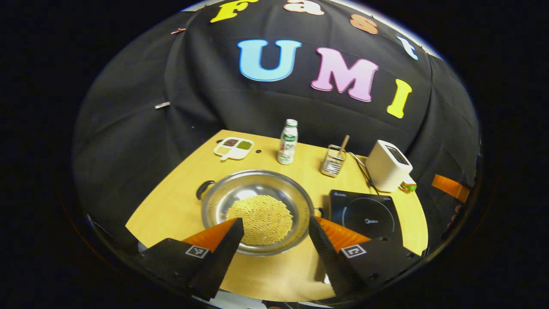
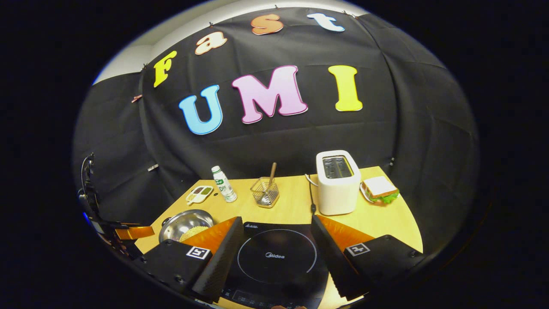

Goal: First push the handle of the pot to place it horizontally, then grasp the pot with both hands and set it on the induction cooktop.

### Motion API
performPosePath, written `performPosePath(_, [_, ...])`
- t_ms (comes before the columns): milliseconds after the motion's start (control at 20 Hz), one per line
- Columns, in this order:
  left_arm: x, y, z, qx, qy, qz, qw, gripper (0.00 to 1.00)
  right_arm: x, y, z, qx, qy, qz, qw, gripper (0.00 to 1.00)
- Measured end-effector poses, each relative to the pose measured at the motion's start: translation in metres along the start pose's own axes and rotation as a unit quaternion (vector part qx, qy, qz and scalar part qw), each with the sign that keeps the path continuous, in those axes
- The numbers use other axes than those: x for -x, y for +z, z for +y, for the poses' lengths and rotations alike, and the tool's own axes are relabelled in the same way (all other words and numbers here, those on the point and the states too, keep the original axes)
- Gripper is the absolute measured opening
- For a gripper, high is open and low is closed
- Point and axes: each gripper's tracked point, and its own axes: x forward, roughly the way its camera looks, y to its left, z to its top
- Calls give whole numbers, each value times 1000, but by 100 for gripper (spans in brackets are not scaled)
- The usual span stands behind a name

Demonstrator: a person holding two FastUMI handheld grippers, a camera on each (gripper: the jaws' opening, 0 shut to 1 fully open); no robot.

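Left hand-held gripper (image 1: pixel 274 234) spread, pot (image 1: pixel 257 210) beside cooktop (image 1: pixel 364 212)

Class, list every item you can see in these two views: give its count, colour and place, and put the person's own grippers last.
Table: one, yellow wood.
Pot: one, steel, black handles, yellow grains inside, table's near left.
Induction cooktop: one, black, right of the pot.
Toaster: one, white, behind the cooktop.
Sandwich: one, on a plate right of the toaster.
Wire basket: one, metal, holding a wooden stick.
Bottle: one, white and green, at the back.
Divided dish: one, white, back left.
Left gripper: black and orange, jaws open.
Right gripper: black and orange, jaws open.
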Motion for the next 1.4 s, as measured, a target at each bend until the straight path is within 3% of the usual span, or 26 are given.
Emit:
performPosePath(200, [-9, 13, 55, 5, 9, -6, 1000, 95, -22, -19, 54, 4, 17, 36, 999, 99])
performPosePath(300, [-17, 17, 81, -15, 4, -6, 1000, 95, -35, -39, 80, -8, 21, 80, 997, 99])
performPosePath(700, [-74, 21, 140, -56, -66, 5, 996, 95, -86, -100, 151, -33, 7, 166, 986, 99])
performPosePath(1000, [-125, 17, 162, -59, -107, 17, 992, 96, -117, -153, 170, -44, -3, 211, 977, 99])
performPosePath(1400, [-180, -2, 160, -38, -166, 38, 985, 96, -138, -186, 178, -87, -27, 230, 969, 99])
